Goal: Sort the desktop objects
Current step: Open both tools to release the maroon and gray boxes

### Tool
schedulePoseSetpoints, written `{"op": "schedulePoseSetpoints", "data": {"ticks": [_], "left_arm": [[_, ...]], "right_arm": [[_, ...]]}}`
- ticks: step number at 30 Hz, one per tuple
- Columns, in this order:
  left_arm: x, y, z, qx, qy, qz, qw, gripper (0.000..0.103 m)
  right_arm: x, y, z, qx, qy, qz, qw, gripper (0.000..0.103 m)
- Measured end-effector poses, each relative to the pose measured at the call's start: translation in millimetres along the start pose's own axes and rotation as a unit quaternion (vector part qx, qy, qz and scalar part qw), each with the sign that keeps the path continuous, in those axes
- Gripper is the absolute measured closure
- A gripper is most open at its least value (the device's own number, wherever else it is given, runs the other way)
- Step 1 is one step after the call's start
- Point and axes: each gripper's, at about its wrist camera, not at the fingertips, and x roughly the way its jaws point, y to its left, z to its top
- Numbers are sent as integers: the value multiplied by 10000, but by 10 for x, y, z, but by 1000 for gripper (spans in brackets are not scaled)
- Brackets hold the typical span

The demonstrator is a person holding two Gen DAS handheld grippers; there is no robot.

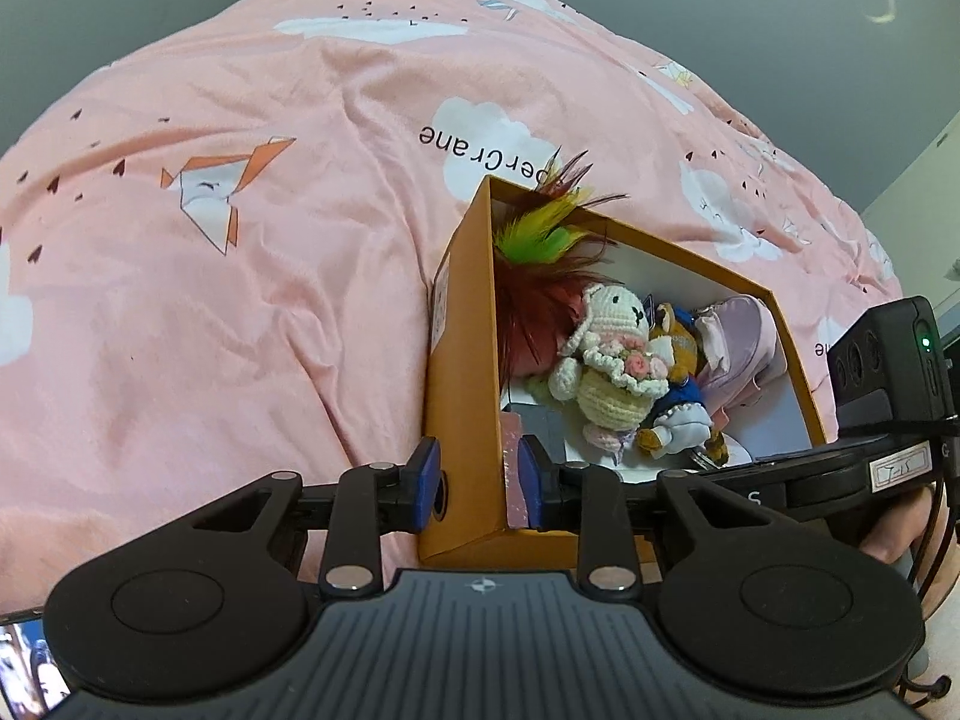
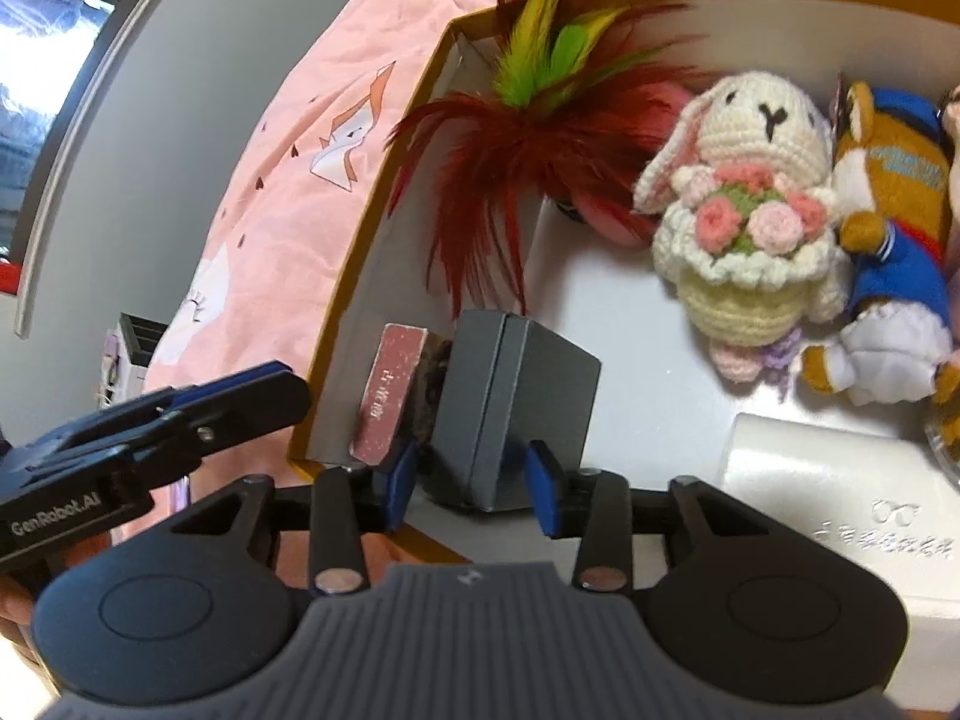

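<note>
The pink bed cover [image 1: 252, 276], printed with paper cranes and clouds, fills the background. On it stands the orange box [image 1: 462, 324] with a white interior, which serves as the collecting container.

Inside the box, from largest down: a feather toy [image 2: 540, 138] in red, yellow and green lies in the far corner; a crocheted rabbit [image 2: 750, 204] holding a bouquet lies beside a plush figure [image 2: 888, 228] in blue clothing; a white case [image 2: 840, 480] lies in the near right part; a dark grey box [image 2: 516, 402] stands near the left wall, with a small pink card [image 2: 390, 396] leaning just beside it.

The left hand-held gripper [image 1: 480, 480] straddles the box's near left wall, one finger outside and one inside; it appears to pinch the wall and steady the box.

The right hand-held gripper [image 2: 474, 480] has its fingers on either side of the dark grey box. Whether the pads press on it cannot be told.

Judgement: the step in hand is placing or adjusting the dark grey box within the container. The next move calls for spreading the right fingers clear and lifting away without disturbing the leaning card.
</note>
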Motion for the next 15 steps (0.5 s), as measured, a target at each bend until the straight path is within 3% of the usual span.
{"op": "schedulePoseSetpoints", "data": {"ticks": [6,15], "left_arm": [[43,-6,-29,-68,53,-206,9998,73],[-65,-73,-65,37,-163,-43,9999,73]], "right_arm": [[-18,-50,-22,146,-97,147,9997,65],[-44,-77,-40,225,-134,135,9996,62]]}}
